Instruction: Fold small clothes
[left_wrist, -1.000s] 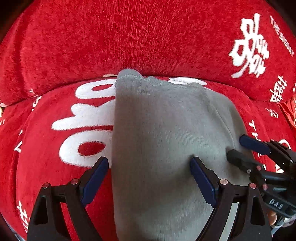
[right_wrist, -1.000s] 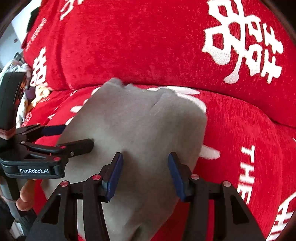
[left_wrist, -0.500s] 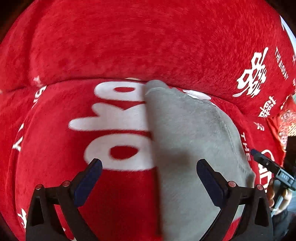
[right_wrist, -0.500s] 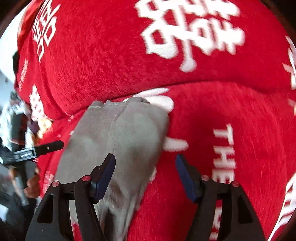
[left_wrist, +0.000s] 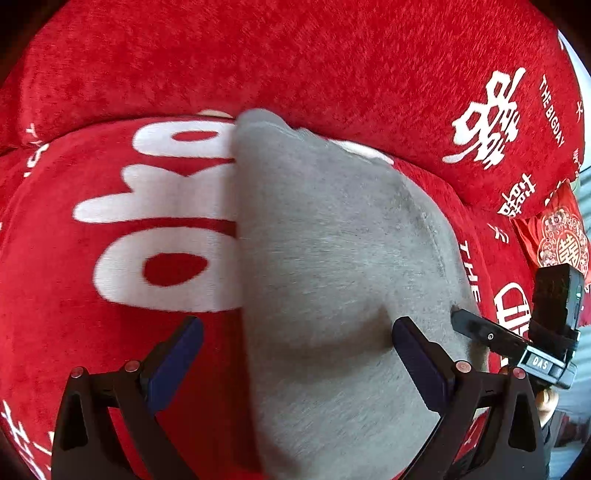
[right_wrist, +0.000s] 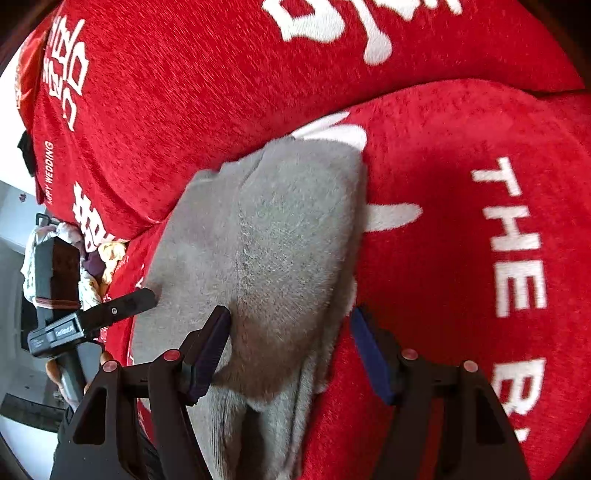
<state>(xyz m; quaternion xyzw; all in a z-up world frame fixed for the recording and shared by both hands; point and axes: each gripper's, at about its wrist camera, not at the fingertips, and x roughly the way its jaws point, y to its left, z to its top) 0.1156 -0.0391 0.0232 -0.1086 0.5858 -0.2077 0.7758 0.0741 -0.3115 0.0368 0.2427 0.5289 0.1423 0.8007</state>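
Left wrist: grey garment (left_wrist: 332, 266) lies flat on red sofa (left_wrist: 110, 332), soft and limp, probably best pinched at near hem; left gripper (left_wrist: 295, 354) and right gripper (right_wrist: 291, 350) both gape, holding nothing.

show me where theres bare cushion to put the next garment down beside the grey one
Two free patches. One is the red seat cushion on the grey garment's far side, by the right gripper, out to the white lettering. The other is by the left gripper, over the big white print. It is crowded at the cushion's end, where a pile of small clothes sits.
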